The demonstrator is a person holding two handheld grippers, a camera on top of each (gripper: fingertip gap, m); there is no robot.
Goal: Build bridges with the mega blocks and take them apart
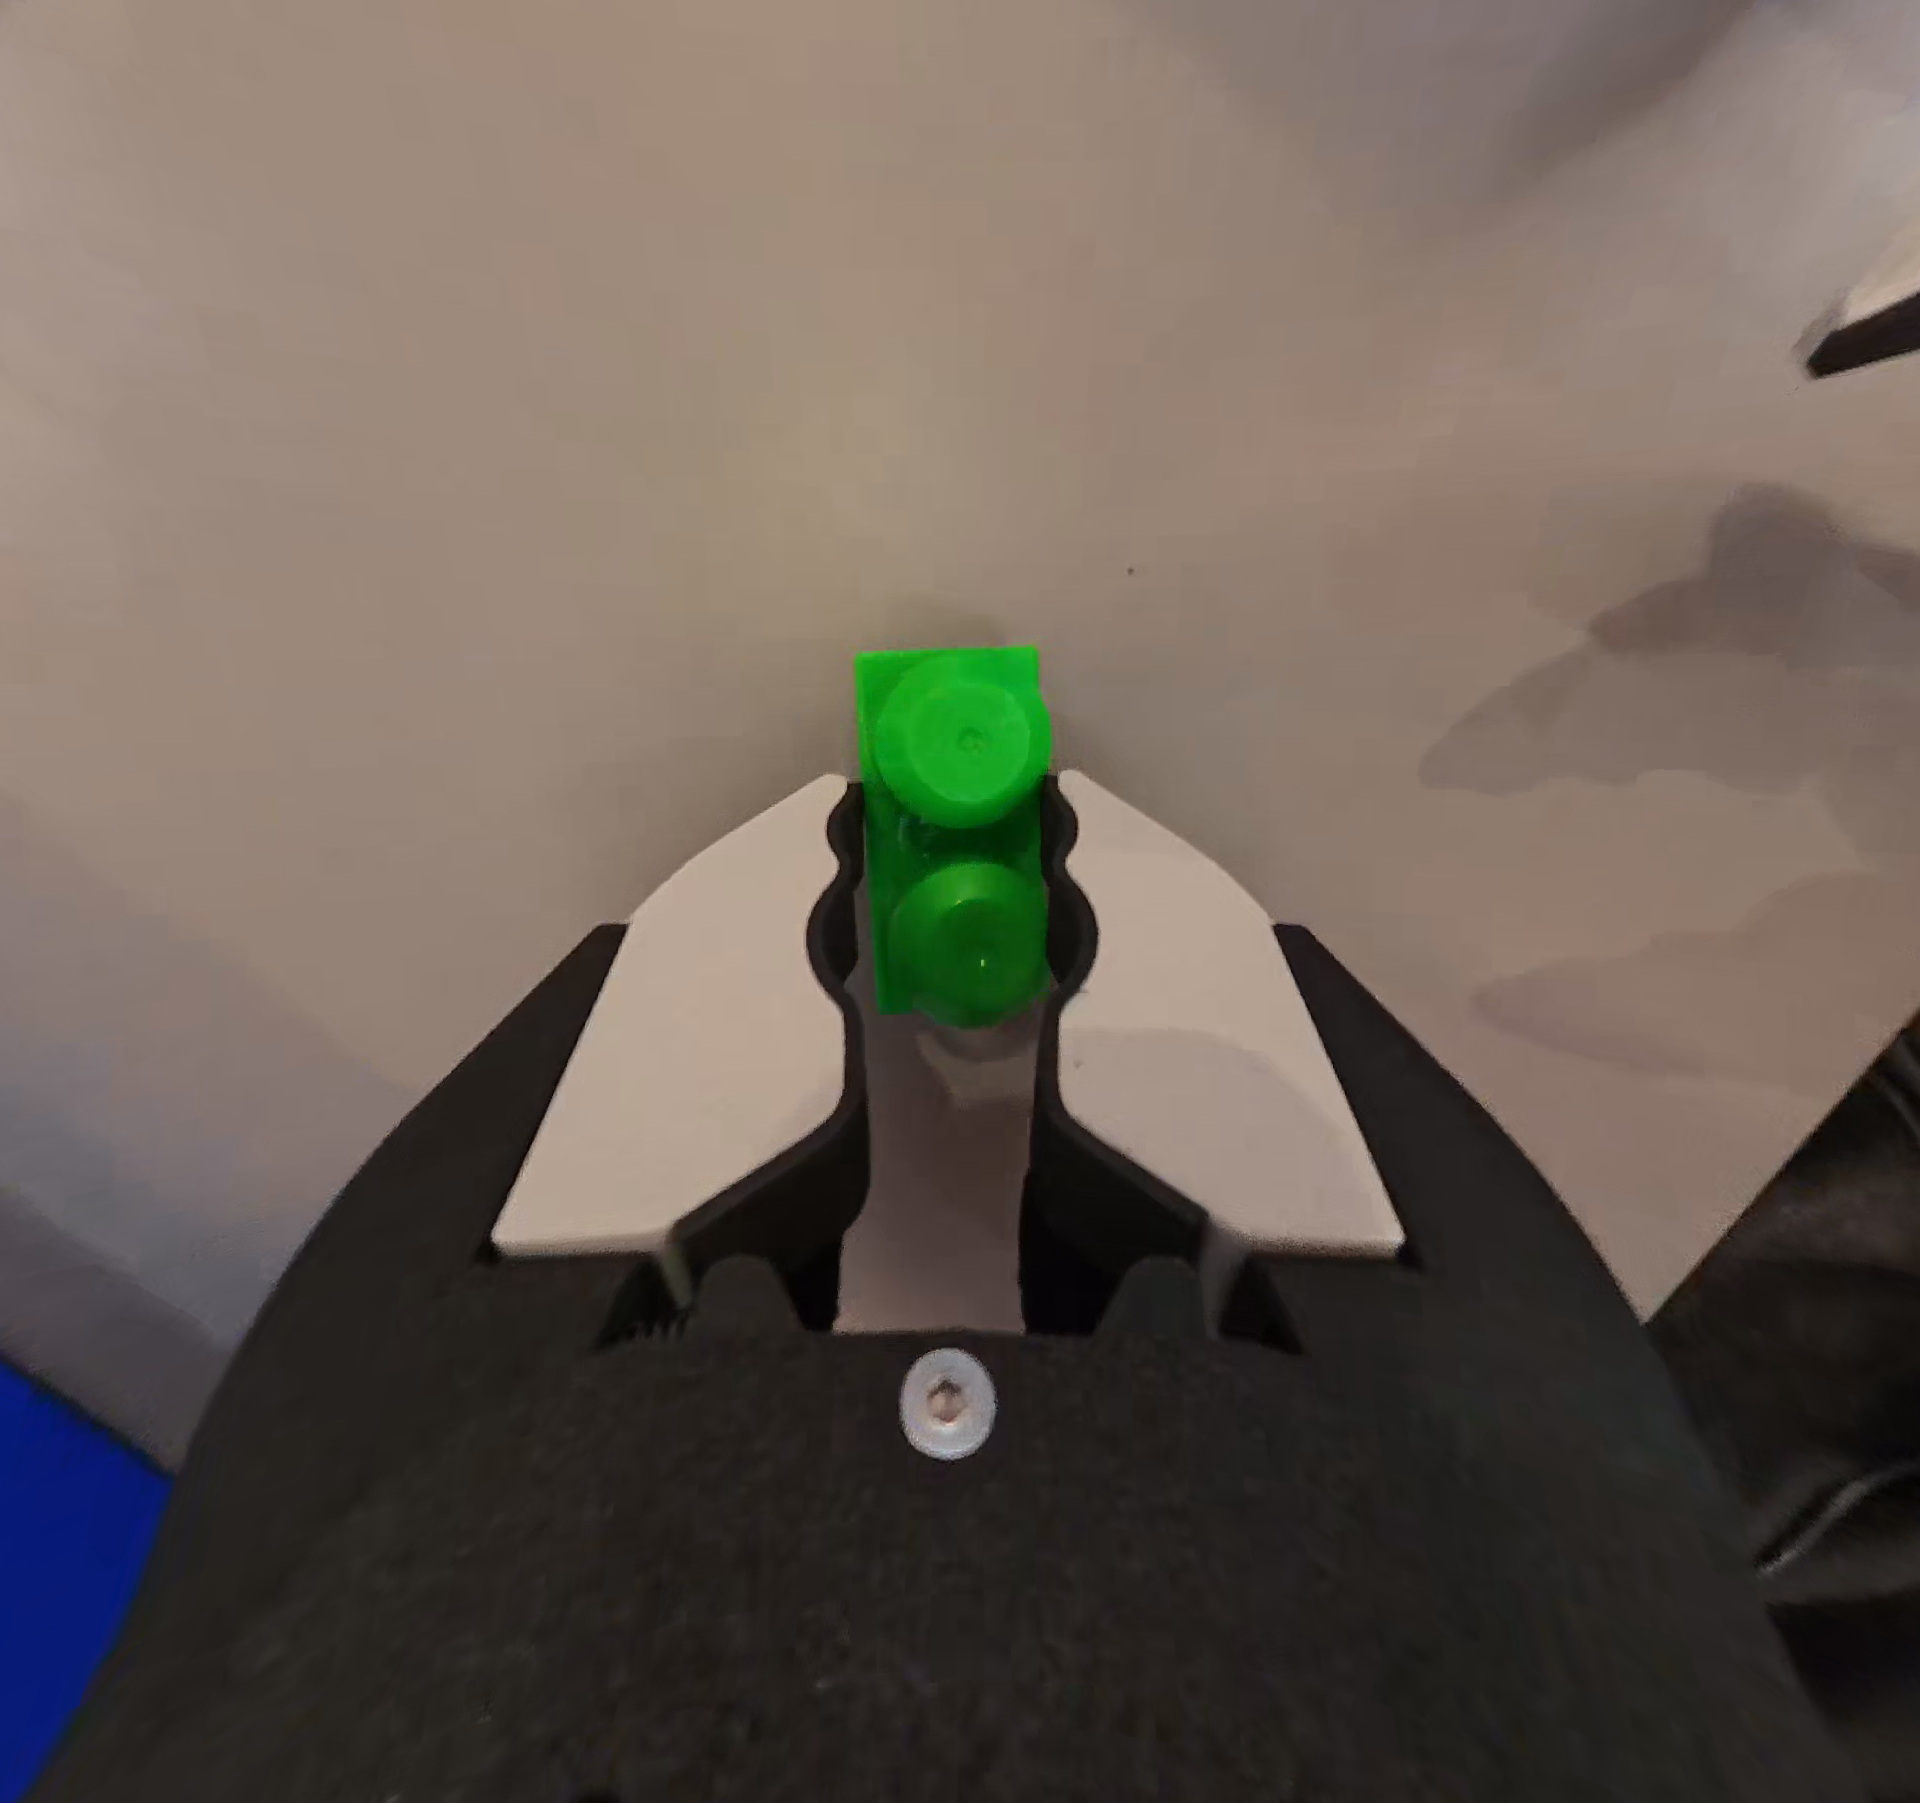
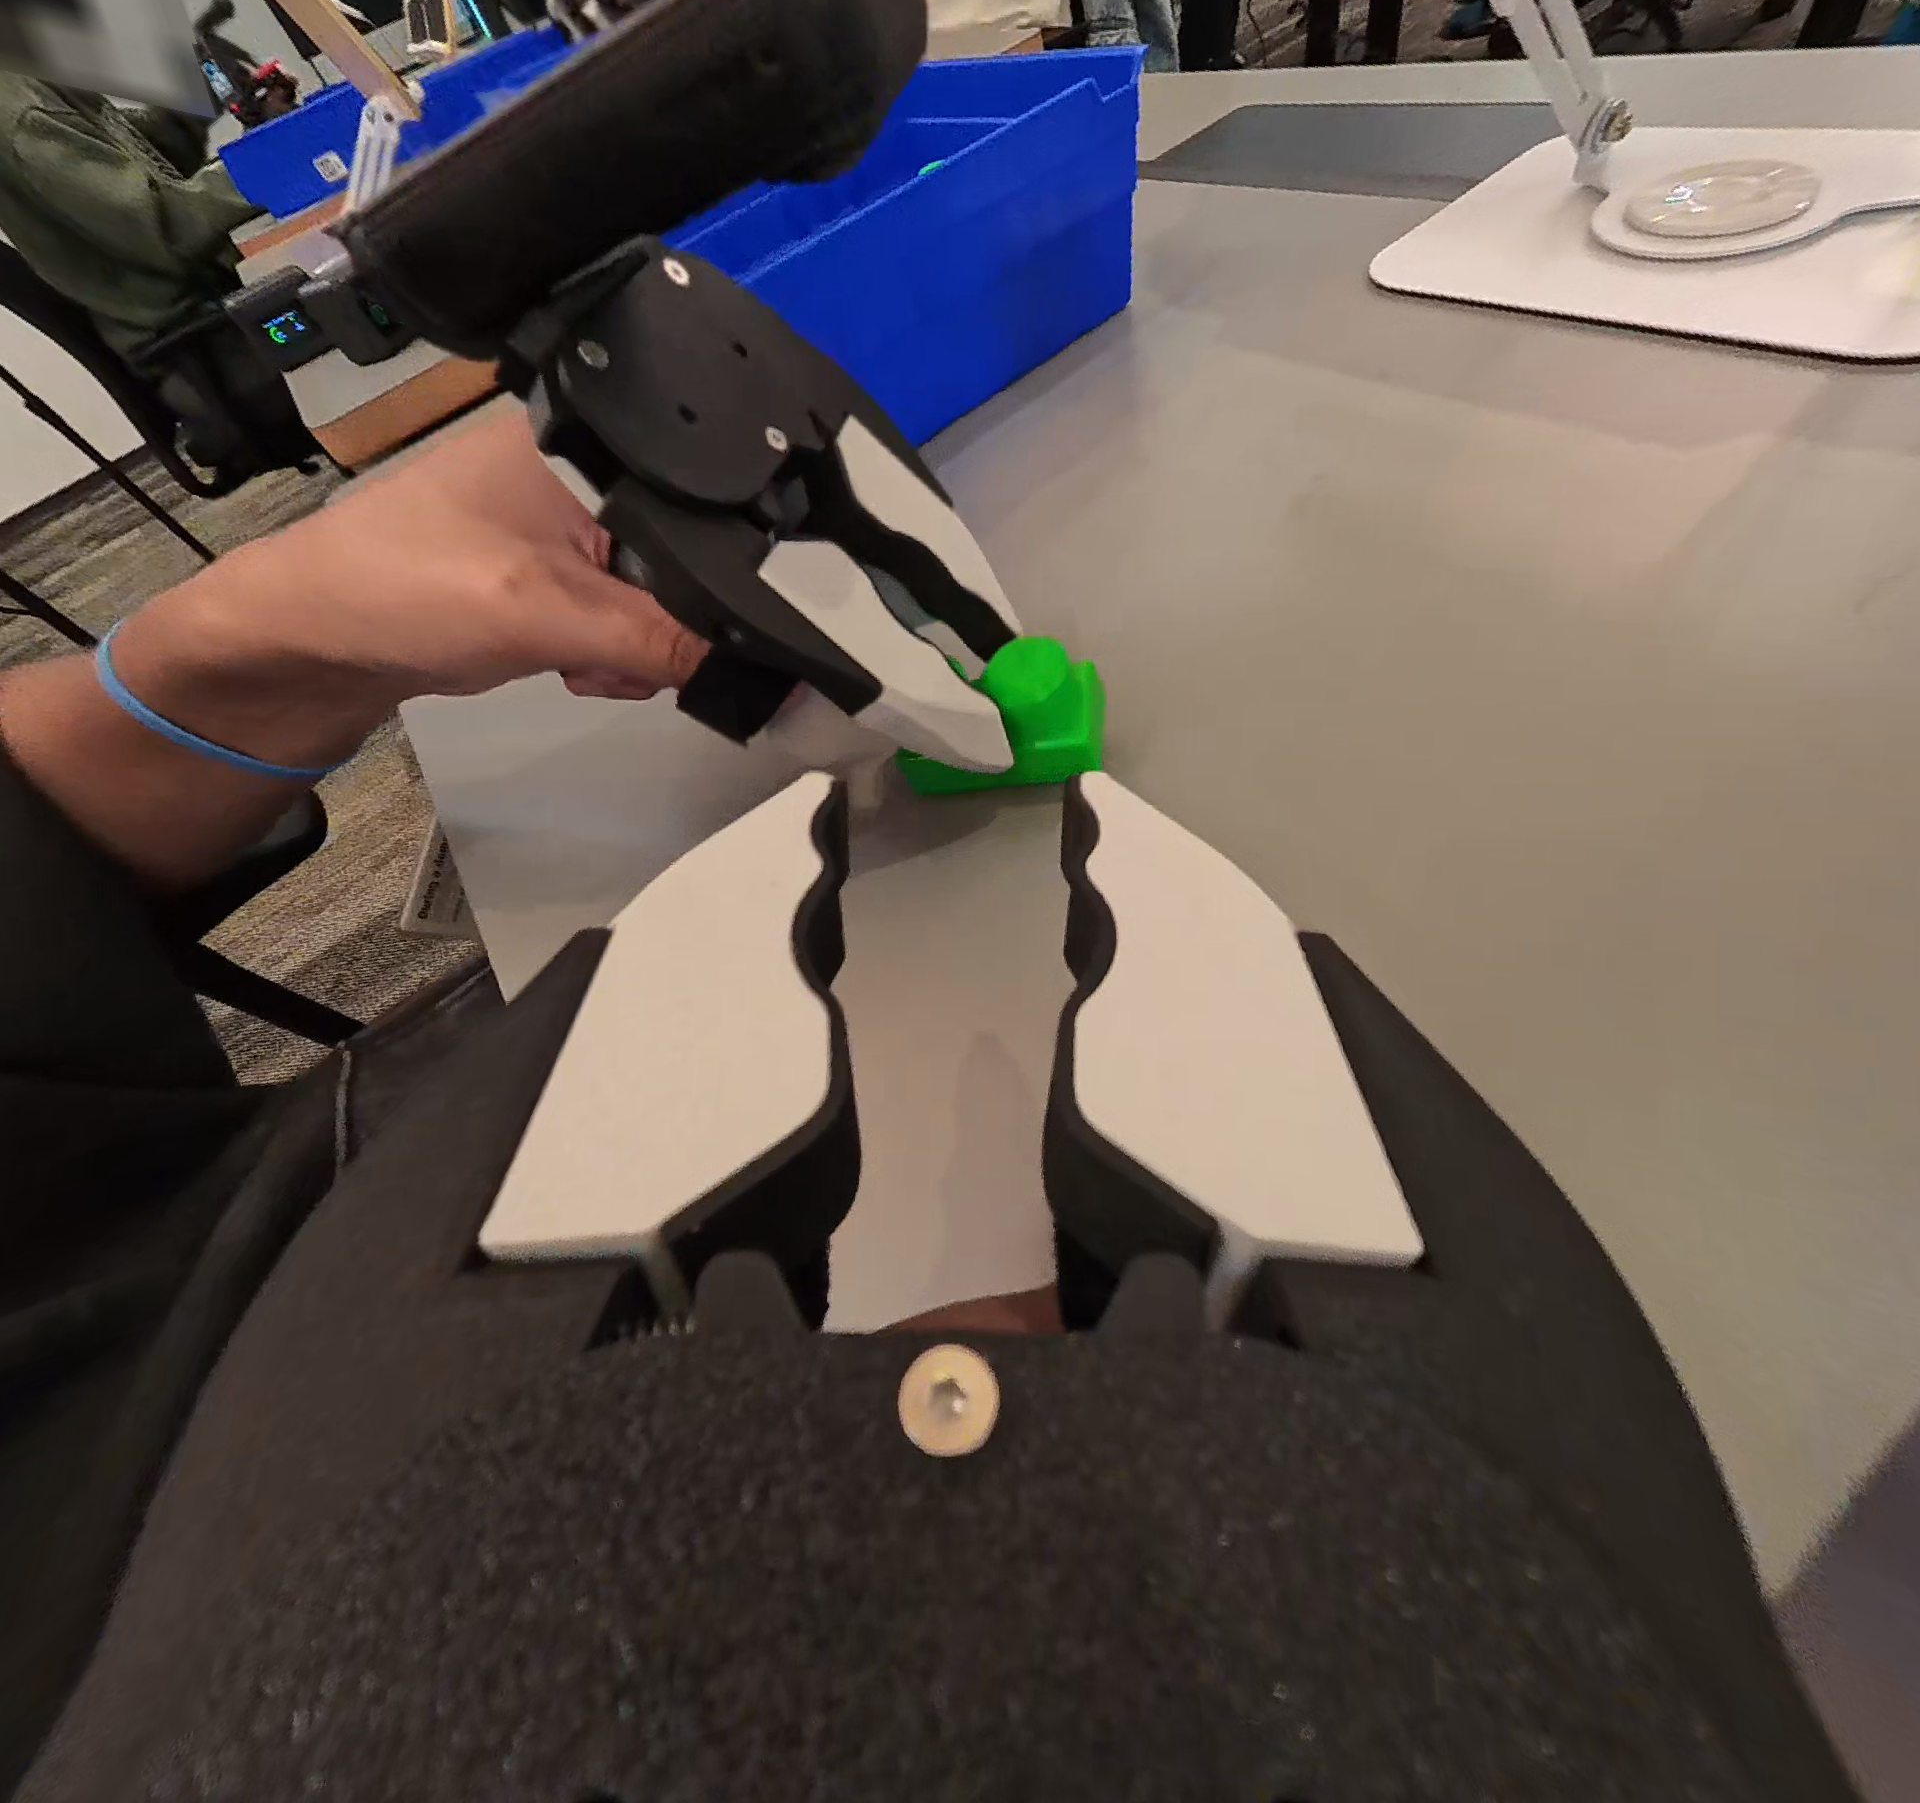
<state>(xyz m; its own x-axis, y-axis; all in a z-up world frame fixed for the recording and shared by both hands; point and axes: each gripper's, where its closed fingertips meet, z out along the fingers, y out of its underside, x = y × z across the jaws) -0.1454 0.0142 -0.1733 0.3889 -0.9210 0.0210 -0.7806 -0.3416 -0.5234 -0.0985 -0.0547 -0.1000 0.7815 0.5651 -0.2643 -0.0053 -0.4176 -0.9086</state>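
A plain grey table (image 2: 1455, 714) carries a blue bin (image 2: 935, 247) at its far side and a white stand (image 2: 1662, 257) to the right, with an office behind. On it the left gripper (image 1: 956, 880) is closed on a green block (image 1: 956, 839) with two studs, which rests on or just above the table top, so this looks like an early placing or picking step, and the next move calls for setting that block squarely before any other is joined to it. The right gripper (image 2: 956, 818), seen only in its own view, hangs near the block with its jaws apart and empty; that view also shows the hand (image 2: 447, 590) holding the left gripper, while the left view shows the two studs from above.
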